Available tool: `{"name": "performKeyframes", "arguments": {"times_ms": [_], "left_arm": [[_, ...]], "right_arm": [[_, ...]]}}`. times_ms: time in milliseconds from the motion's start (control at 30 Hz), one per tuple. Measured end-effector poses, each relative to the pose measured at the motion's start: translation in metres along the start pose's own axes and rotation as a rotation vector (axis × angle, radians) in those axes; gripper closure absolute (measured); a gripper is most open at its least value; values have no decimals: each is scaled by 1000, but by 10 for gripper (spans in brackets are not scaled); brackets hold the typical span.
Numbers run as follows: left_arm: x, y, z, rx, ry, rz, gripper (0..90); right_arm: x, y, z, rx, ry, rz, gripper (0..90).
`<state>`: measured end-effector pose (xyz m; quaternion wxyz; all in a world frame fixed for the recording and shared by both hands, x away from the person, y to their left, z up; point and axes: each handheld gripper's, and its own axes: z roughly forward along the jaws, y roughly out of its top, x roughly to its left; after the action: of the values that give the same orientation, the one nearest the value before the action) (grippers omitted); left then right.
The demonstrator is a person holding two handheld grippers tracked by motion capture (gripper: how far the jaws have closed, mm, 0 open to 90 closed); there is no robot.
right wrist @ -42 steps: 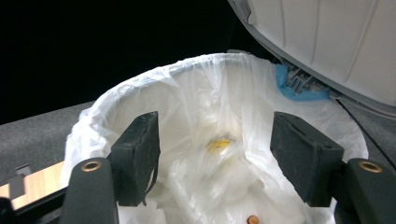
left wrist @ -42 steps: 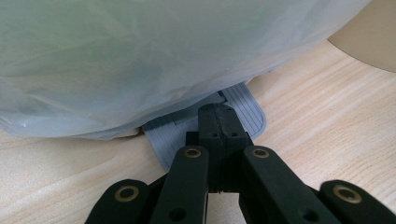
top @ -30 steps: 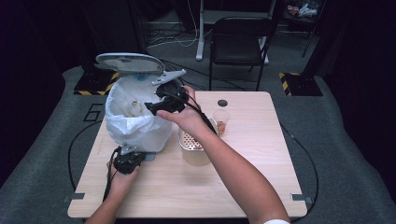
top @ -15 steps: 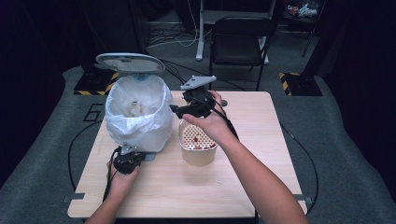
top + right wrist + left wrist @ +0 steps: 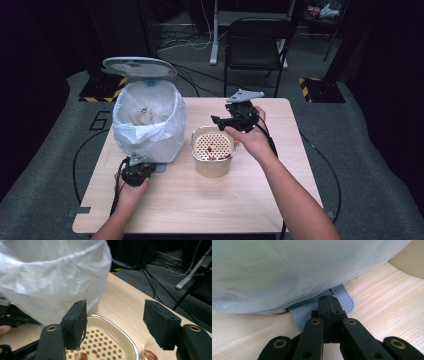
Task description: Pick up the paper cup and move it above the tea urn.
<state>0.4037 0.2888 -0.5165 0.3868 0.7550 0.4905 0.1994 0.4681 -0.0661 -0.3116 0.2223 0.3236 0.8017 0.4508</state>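
Pedal (image 5: 322, 303) at lower left stays pressed by the clenched left tool (image 5: 328, 300), holding the bin (image 5: 147, 122) lid up; right tool (image 5: 115, 322), released and empty with jaws just opening, hangs above the strainer (image 5: 213, 150).

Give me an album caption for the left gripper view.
Shut left gripper presses the grey pedal of a bag-lined bin.

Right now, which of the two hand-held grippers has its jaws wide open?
The right gripper, held above the perforated metal container: its jaws stand apart with nothing between them. The left gripper is shut, pressing on the bin's grey pedal.
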Motion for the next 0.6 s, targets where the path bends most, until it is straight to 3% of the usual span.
{"name": "performKeyframes", "arguments": {"times_ms": [233, 367, 600], "left_arm": [[0, 0, 0, 0, -4, 1, 900], [1, 0, 0, -1, -5, -2, 900], [-1, -1, 0, -3, -12, -21, 900]], "right_arm": [[-23, -20, -2, 5, -47, 50, 309], [-35, -30, -1, 9, -82, 53, 302], [-49, -49, 5, 25, -105, 87, 287]]}}
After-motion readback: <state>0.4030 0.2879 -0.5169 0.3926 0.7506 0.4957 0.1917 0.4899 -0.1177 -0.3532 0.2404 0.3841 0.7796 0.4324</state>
